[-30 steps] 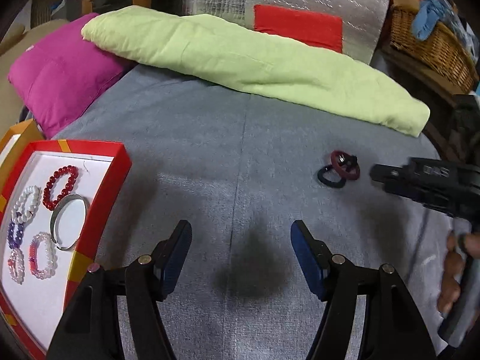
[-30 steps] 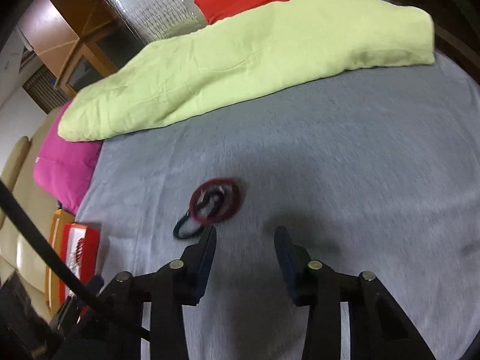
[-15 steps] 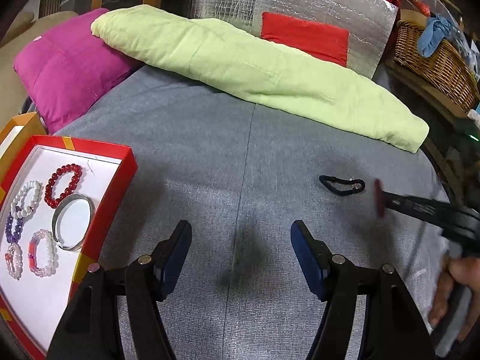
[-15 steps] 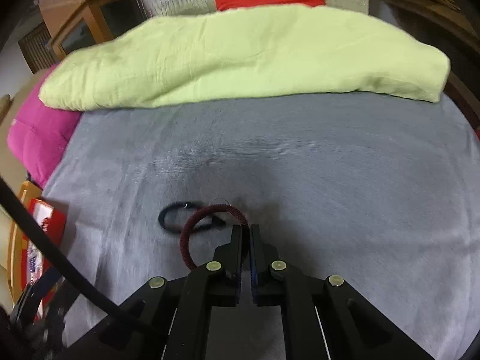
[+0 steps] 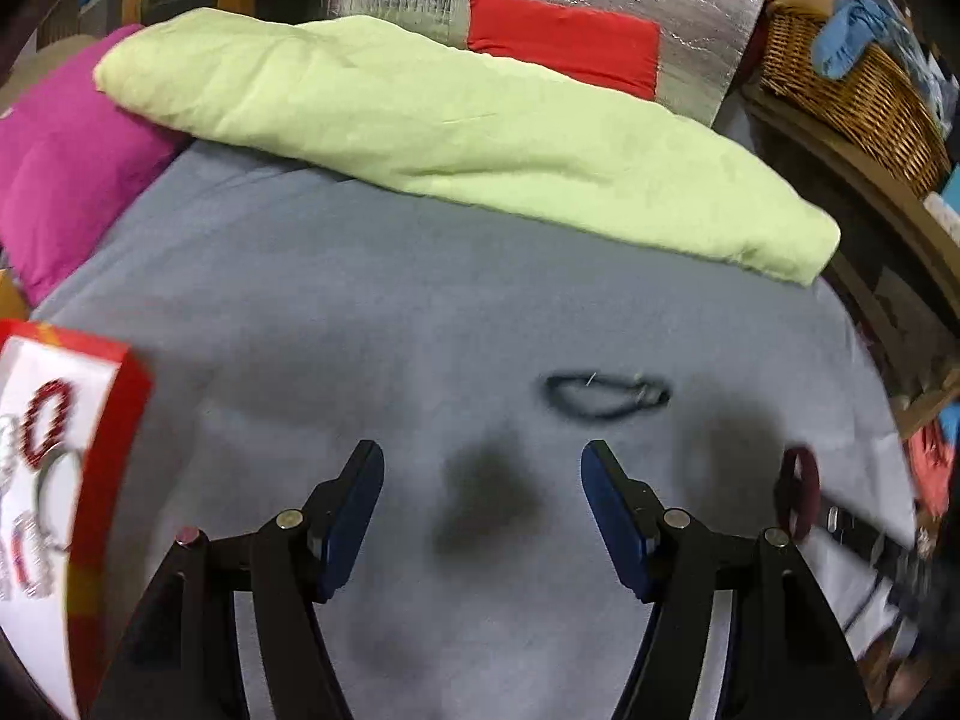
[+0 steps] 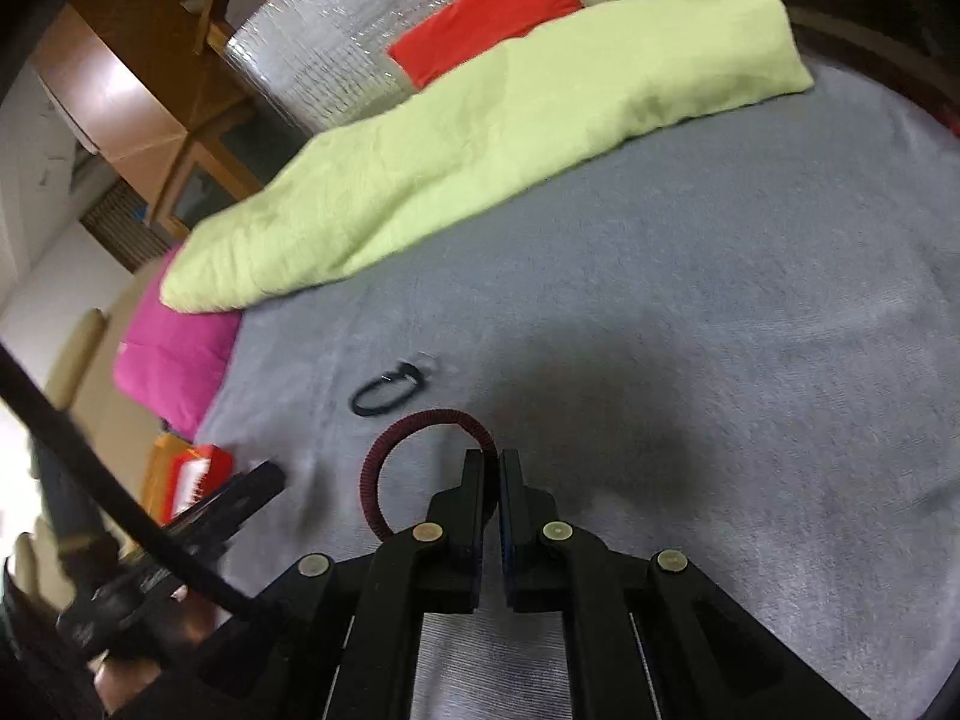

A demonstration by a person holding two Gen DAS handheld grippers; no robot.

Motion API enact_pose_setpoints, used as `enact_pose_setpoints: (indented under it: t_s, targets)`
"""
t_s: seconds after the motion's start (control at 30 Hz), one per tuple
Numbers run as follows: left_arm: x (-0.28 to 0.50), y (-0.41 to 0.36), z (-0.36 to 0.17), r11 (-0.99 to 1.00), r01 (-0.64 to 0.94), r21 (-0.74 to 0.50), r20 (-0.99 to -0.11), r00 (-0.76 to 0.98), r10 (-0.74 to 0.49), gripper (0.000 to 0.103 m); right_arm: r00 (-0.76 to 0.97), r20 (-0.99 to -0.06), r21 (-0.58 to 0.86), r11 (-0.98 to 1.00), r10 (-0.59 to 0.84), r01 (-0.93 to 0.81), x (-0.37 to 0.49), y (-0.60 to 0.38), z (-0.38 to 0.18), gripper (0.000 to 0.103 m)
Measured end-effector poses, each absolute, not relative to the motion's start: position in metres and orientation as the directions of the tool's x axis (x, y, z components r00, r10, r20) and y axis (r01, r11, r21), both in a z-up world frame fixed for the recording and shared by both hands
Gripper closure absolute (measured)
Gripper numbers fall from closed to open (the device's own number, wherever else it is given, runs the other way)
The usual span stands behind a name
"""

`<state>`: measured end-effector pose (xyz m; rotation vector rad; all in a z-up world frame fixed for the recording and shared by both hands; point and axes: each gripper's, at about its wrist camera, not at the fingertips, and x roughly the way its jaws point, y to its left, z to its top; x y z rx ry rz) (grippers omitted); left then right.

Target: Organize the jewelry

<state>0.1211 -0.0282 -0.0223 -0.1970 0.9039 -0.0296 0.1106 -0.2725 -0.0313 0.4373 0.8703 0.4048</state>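
My right gripper (image 6: 498, 459) is shut on a dark red ring-shaped band (image 6: 393, 450) and holds it above the grey bedspread; the band also shows at the right of the left wrist view (image 5: 801, 495). A black band (image 6: 387, 390) lies flat on the bedspread beyond it, also in the left wrist view (image 5: 606, 397). My left gripper (image 5: 483, 465) is open and empty, just short of the black band. A red-rimmed white tray (image 5: 105, 456) at the left holds a red bead bracelet (image 5: 45, 423), a silver bangle and other bracelets.
A long lime-green pillow (image 5: 456, 138) lies across the back of the bed, a magenta cushion (image 5: 60, 162) at the left. A silver and red cushion (image 5: 558, 42) stands behind. A wicker basket (image 5: 852, 90) sits at the right.
My right gripper closed on the dark red band and lifted it off the bedspread, then drew back to the right. The black band stayed. The left gripper moved forward and right.
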Motion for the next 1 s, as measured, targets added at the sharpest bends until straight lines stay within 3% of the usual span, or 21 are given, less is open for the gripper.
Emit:
enact_pose_setpoints:
  t_s: [0.13,0.17,0.2,0.27,0.63,1.0]
  targets:
    - [0.157,-0.047,-0.029,0.979,-0.085,-0.188,-0.804,0.586,-0.103,0.035,0.599,-0.618,0.528,0.833,0.51,-0.165,0.112,-0.276,-0.026,0.098]
    - [0.166,-0.052,-0.035,0.981,-0.093,-0.17,-0.819,0.567,-0.088,0.056,0.603,-0.615,0.532,0.832,0.509,-0.16,0.113,-0.279,-0.026,0.098]
    - [0.17,-0.055,-0.041,0.982,-0.092,-0.162,-0.832,0.548,-0.086,0.097,0.604,-0.611,0.54,0.828,0.512,-0.155,0.114,-0.281,-0.026,0.098]
    - [0.17,-0.059,-0.051,0.985,-0.081,-0.155,-0.846,0.526,-0.09,0.098,0.609,-0.602,0.551,0.821,0.516,-0.15,0.117,-0.284,-0.026,0.098]
    - [0.064,-0.028,-0.025,0.995,-0.014,-0.096,-0.732,0.679,-0.061,0.099,0.628,-0.599,0.511,0.841,0.498,-0.179,0.108,-0.274,-0.018,0.098]
    - [0.052,-0.013,-0.008,0.995,-0.018,-0.101,-0.693,0.719,-0.058,0.099,0.629,-0.614,0.459,0.864,0.478,-0.208,0.101,-0.257,-0.016,0.098]
